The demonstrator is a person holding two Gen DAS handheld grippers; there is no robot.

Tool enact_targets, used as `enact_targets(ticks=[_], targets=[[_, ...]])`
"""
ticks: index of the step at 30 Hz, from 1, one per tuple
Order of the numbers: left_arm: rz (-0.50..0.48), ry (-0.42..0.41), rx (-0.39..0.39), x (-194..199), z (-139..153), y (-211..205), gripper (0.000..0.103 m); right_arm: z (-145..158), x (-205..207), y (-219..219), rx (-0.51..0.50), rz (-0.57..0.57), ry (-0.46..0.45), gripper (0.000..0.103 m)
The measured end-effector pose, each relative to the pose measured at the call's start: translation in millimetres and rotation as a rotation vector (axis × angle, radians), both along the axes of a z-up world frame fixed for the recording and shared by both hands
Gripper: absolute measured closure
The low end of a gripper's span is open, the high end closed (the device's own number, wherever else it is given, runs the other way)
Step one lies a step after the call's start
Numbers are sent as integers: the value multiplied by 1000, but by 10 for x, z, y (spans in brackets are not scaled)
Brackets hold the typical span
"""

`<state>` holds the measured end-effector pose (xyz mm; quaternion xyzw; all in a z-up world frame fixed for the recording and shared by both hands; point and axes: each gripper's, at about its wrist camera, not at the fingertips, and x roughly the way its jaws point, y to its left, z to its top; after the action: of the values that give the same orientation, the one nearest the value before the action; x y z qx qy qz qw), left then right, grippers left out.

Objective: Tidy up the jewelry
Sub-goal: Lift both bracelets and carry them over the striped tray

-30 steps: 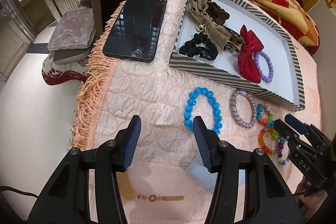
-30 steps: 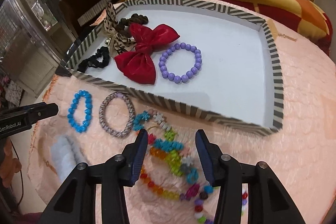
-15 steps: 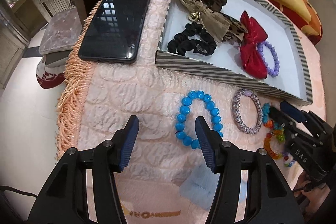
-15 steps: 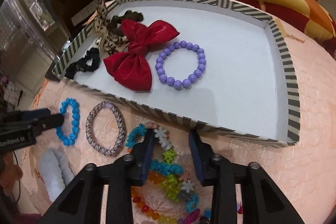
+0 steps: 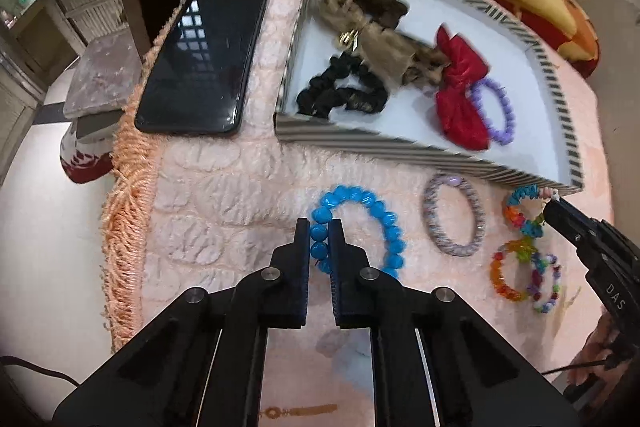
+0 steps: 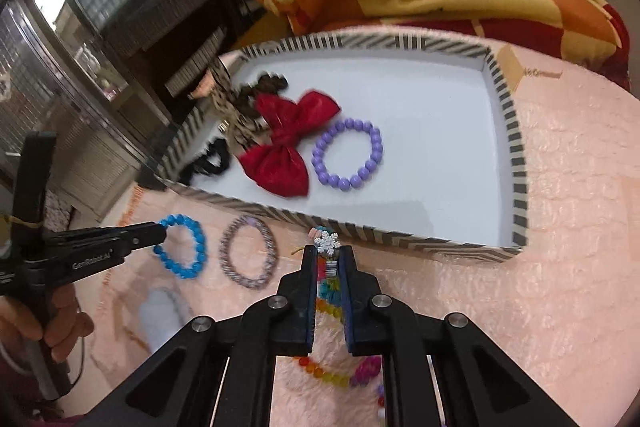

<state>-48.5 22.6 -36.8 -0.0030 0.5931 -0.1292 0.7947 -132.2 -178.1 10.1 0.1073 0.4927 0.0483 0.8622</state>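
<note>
1. The left claw (image 5: pixel 319 227) has just been closing and is now clamped on one side of the blue bead bracelet (image 5: pixel 360 227), which lies on the pink cloth (image 5: pixel 224 187) of the table.
2. The right claw (image 6: pixel 328 259) has just been closing too. It is clamped on the colourful charm bracelet (image 6: pixel 329 277), and a white snowflake charm (image 6: pixel 327 242) sticks out above the tips.
3. Each bracelet should be lifted straight up and slowly, so the beads are not pulled apart or dropped.
4. A grey woven bracelet (image 5: pixel 454 215) is left between the two. It is best not bumped. More bright bead rings (image 5: pixel 524 275) lie just beside the right claw.
5. The striped tray (image 6: pixel 516 147) is just behind. Its near wall should be cleared before anything is lowered.
6. Inside it a purple bead bracelet (image 6: pixel 347 155), a red bow (image 6: pixel 292 143) and a black scrunchie (image 5: pixel 344 91) are seen. Bare white floor is left on the tray's right side, so the bracelets could be set down there.
</note>
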Motion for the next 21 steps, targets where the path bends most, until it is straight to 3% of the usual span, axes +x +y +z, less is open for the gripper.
enact_targets(ticks=[12,21], targets=[[-24,-111,-70,-115,670,37,96,633,-217,-163,25,-14,-134,93],[-63,-178,-51,-192,971,-104,96,748,-203,-201,18,-18,-158,93]])
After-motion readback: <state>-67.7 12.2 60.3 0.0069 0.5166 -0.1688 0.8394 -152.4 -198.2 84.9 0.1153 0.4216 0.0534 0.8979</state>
